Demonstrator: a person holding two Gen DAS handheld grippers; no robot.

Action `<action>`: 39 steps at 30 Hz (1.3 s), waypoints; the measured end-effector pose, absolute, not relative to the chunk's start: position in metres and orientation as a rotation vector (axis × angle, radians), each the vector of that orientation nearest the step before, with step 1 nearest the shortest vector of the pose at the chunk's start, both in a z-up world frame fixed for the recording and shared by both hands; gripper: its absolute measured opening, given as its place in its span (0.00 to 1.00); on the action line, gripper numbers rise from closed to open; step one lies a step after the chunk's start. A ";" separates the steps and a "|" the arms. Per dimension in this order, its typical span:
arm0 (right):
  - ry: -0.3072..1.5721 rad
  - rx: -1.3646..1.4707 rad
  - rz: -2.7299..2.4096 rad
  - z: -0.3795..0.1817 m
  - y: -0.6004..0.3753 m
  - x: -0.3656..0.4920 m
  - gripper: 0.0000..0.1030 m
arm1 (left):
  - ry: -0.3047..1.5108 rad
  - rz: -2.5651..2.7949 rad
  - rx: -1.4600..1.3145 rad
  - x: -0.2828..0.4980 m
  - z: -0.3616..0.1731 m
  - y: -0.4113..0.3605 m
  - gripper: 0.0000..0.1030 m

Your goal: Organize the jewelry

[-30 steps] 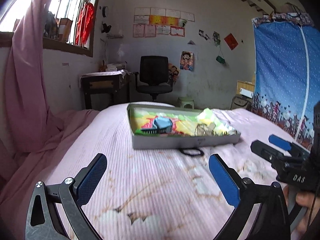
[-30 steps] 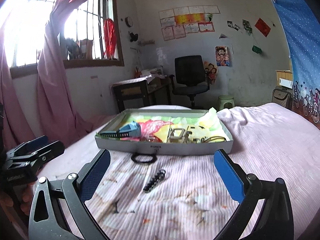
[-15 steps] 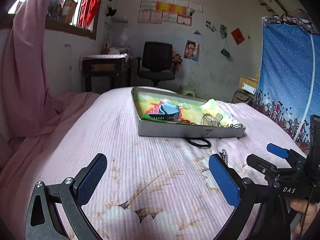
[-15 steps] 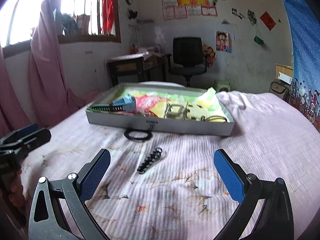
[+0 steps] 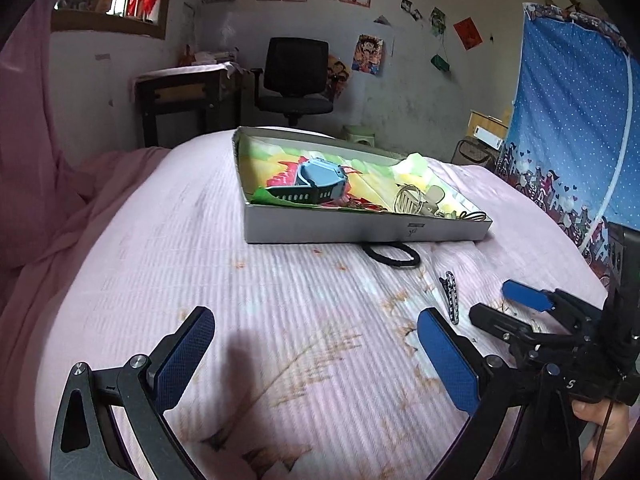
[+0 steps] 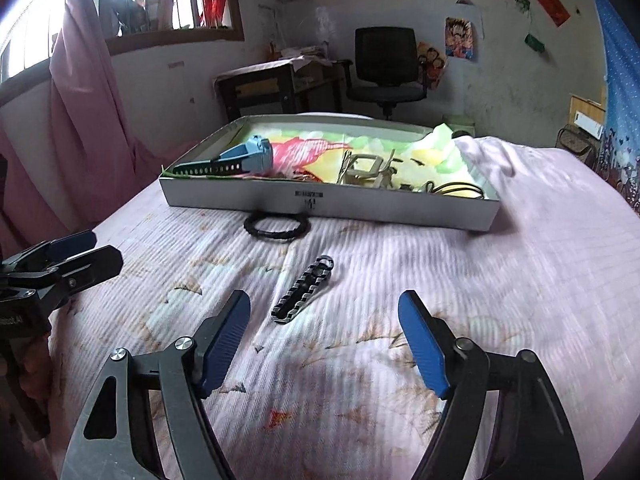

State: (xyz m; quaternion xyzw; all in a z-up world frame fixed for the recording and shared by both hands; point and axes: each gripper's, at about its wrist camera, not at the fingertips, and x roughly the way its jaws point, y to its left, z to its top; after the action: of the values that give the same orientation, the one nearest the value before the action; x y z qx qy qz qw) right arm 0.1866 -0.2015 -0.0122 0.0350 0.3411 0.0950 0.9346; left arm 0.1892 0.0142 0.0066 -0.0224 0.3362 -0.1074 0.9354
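A shallow white box (image 6: 328,204) lies on the pink bed and holds a blue watch (image 6: 248,156), gold clips (image 6: 364,168) and a thin bangle. A black hair tie (image 6: 277,225) lies just in front of the box. A black-and-white hair clip (image 6: 302,288) lies on the sheet nearer me. My right gripper (image 6: 324,340) is open and empty, low over the sheet just short of the clip. My left gripper (image 5: 316,356) is open and empty; the clip (image 5: 450,296) lies beyond its right finger. The box (image 5: 360,232), watch (image 5: 320,180) and hair tie (image 5: 392,256) show there too.
A pink curtain (image 6: 84,112) hangs at the left of the bed. A desk (image 6: 272,84) and a black office chair (image 6: 386,68) stand beyond the bed. A blue patterned cloth (image 5: 568,120) hangs at the right.
Both grippers have dropped lower and moved forward over the bed. The right gripper has closed in on the hair clip, and its fingers stand closer together than before.
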 end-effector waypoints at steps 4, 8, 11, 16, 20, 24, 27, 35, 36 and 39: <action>0.724 0.078 0.223 -0.016 -0.200 0.192 0.62 | 0.710 -0.242 -0.042 0.201 0.006 0.010 0.98; 0.752 0.081 0.245 -0.020 -0.197 0.199 0.56 | 0.738 -0.255 -0.030 0.214 0.006 0.004 0.96; 0.778 0.091 0.256 -0.026 -0.196 0.206 0.48 | 0.769 -0.260 -0.037 0.225 0.002 0.003 0.93; 0.795 0.108 0.248 -0.030 -0.199 0.215 0.36 | 0.800 -0.273 -0.029 0.234 -0.004 -0.003 0.88; 0.802 0.126 0.240 -0.032 -0.203 0.223 0.30 | 0.810 -0.304 -0.007 0.242 -0.005 -0.015 0.79; 0.796 0.151 0.235 -0.032 -0.208 0.229 0.16 | 0.824 -0.341 0.012 0.251 -0.004 -0.028 0.72; 0.788 0.173 0.234 -0.034 -0.212 0.231 0.10 | 0.845 -0.362 0.024 0.259 -0.006 -0.039 0.67; 0.765 0.253 0.223 -0.043 -0.225 0.232 0.09 | 0.874 -0.402 0.057 0.275 -0.012 -0.067 0.67; 0.763 0.258 0.223 -0.044 -0.225 0.233 0.09 | 0.878 -0.404 0.058 0.277 -0.014 -0.069 0.67; 0.757 0.274 0.221 -0.046 -0.228 0.233 0.08 | 0.894 -0.403 0.055 0.284 -0.017 -0.074 0.63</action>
State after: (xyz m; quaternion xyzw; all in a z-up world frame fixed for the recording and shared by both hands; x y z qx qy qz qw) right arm 0.2334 -0.2278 -0.0459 0.1328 0.3676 0.1071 0.9142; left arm 0.2842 -0.0741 -0.0174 0.0266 0.4290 -0.1937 0.8819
